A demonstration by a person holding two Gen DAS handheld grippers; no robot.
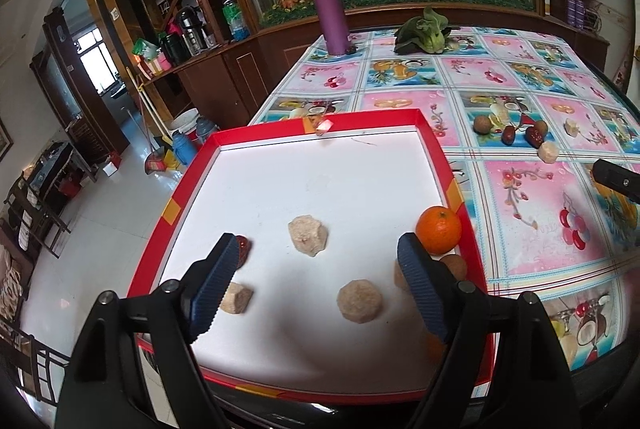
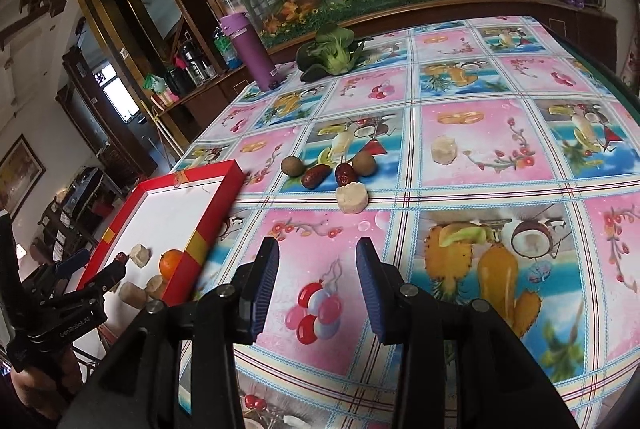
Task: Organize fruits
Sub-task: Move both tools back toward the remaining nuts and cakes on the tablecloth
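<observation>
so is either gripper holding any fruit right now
No. The left gripper is open over the tray, the right gripper open over the table; nothing is between either's fingers.

Left wrist view: left claw's (image 1: 316,283) right finger (image 1: 420,289) covers most of a tan chunk (image 1: 400,275) and part of a brown round fruit (image 1: 454,265) in the red tray (image 1: 450,165). Its left finger (image 1: 214,285) hides part of a red date (image 1: 243,247) and one end of another tan chunk (image 1: 238,299). An orange blur (image 1: 434,347) below the right finger is too unclear to ID. Right claw (image 1: 618,179) is cut off by the right edge. Right wrist view: tray wall hides the orange's (image 2: 171,263) lower right; hand (image 2: 36,385) is cut off at bottom left.
</observation>
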